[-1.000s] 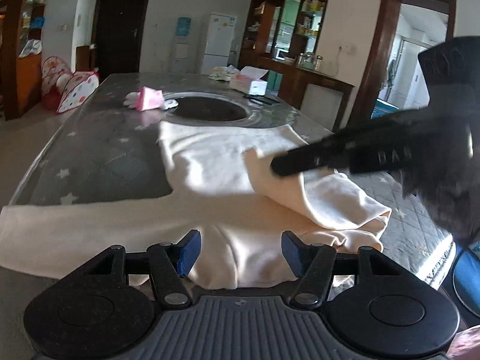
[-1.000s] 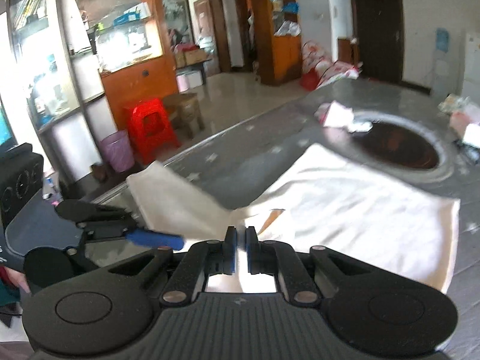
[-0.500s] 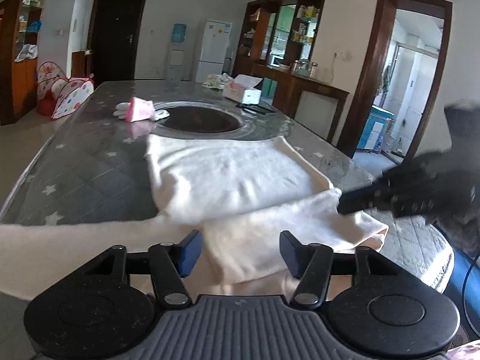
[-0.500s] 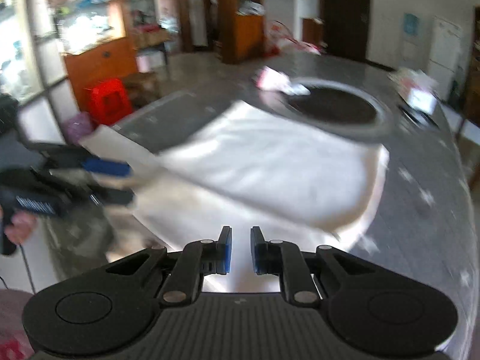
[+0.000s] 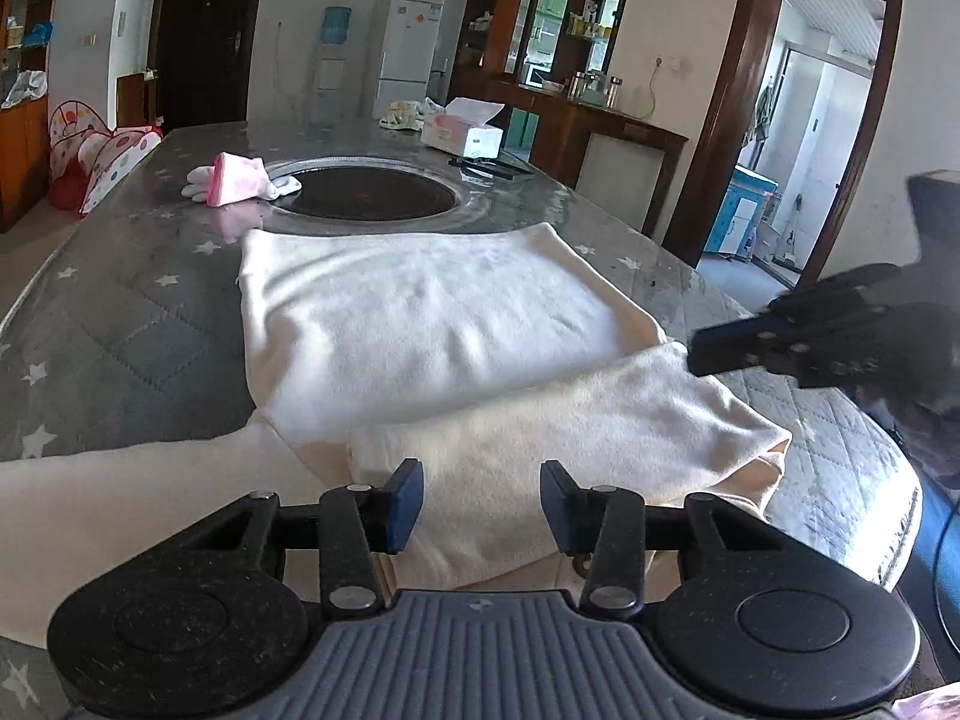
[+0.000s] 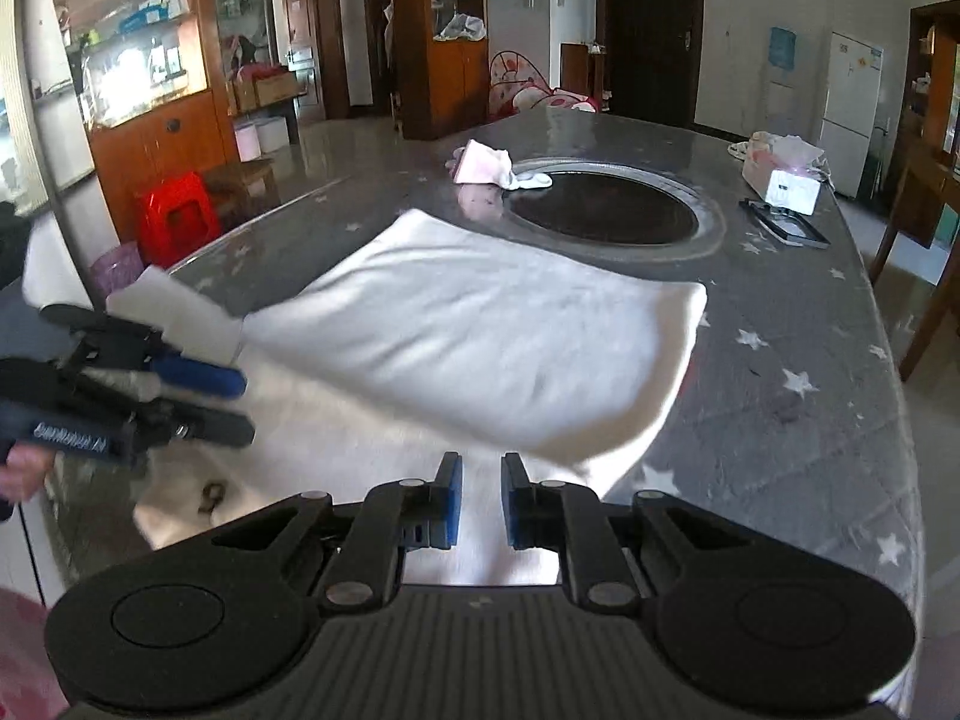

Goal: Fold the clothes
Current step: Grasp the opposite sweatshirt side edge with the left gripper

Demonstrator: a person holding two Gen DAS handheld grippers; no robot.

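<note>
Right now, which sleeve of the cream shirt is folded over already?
The right sleeve, nearest the right gripper, lies folded across the cream shirt. The left sleeve stretches out flat on the table.

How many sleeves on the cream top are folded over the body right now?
1. The right sleeve lies folded across the cream top, in front of the left gripper. The left sleeve lies spread out sideways on the table.
</note>
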